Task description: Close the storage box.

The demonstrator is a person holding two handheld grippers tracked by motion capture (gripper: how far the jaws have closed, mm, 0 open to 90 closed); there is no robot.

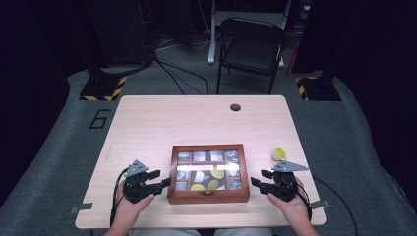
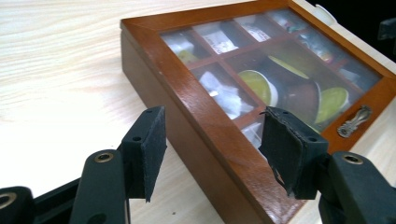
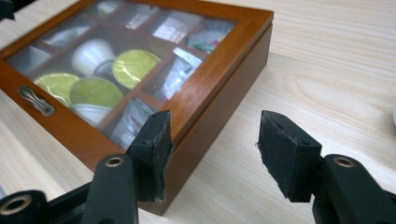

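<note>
step: both tools flank closed wooden box (image 1: 208, 173), lid not yet lifted. box sits near front-middle of bench (image 1: 147, 118), glass lid shut, metal clasp (image 2: 354, 120) at front edge. left tool (image 1: 158, 181) just beside box's left side, right tool (image 1: 259, 180) just beside right side; jaws apart on both, nothing clamped. next, likely: close in on clasp or lid edge, steady box while lifting.

Box (image 1: 208, 173) on table (image 1: 162, 123), between left tongs (image 1: 162, 183), right tongs (image 1: 259, 180).

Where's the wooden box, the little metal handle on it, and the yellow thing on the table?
wooden box (image 1: 207, 197), high view, front wall.
metal handle (image 3: 36, 101), right gripper view, its middle.
yellow thing (image 1: 280, 153), high view, its top.
</note>
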